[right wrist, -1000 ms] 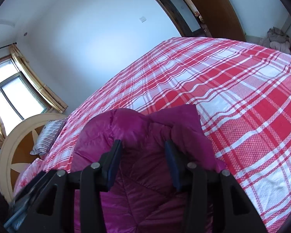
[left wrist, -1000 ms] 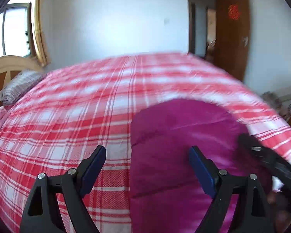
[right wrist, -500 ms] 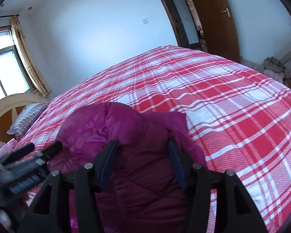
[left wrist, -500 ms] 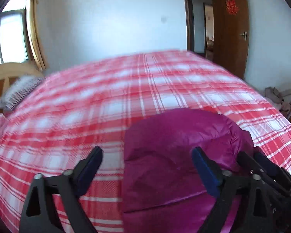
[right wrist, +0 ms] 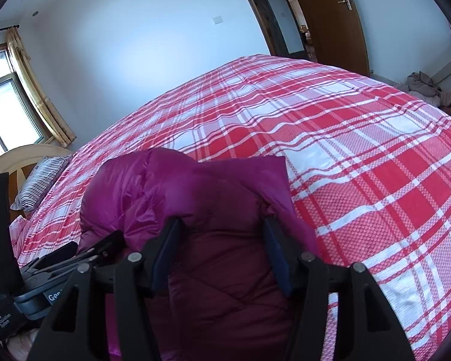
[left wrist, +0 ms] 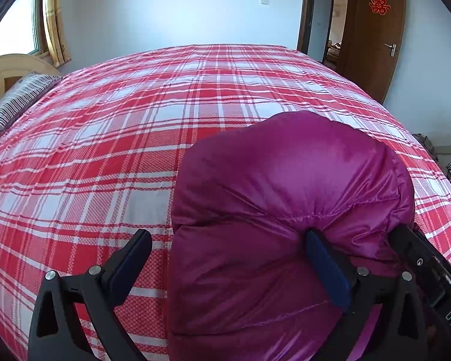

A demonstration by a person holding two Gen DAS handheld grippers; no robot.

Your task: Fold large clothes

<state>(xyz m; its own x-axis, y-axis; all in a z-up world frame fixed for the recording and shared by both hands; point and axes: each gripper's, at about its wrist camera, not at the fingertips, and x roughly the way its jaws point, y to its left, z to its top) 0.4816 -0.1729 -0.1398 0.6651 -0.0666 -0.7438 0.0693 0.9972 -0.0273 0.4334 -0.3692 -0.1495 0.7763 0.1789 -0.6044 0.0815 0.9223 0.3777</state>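
The puffy magenta quilted jacket runs off the near edge of both views, its lower part unseen. It hides the tip of the left claw's right finger. Whether the right claw pinches fabric cannot be told. The striped pillow is cut off at left.

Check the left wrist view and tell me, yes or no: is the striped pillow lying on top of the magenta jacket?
No, the striped pillow lies far off by the headboard, apart from the magenta jacket.
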